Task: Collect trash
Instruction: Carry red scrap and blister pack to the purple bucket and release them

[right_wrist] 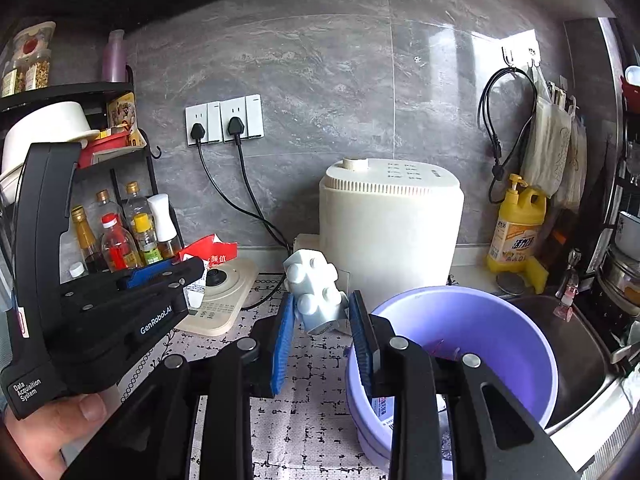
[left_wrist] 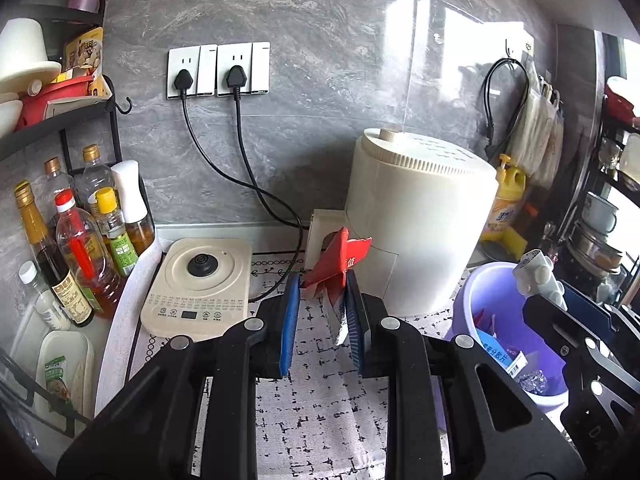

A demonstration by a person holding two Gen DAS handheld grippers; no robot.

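A: Between the blue pads of the left tongs, what is recorded?

B: A torn red wrapper, pinched and held clear of the patterned bench mat. The right tongs are clamped on a pale blue knobbed bottle, also lifted.

A: Location relative to the bin?

B: The purple bucket stands just right of both, on the bench beside the sink. It already contains packets and foil.

A: Surroundings?

B: A cream air fryer behind, an induction hob to the left, oil bottles beyond it, two plugged wall sockets above.
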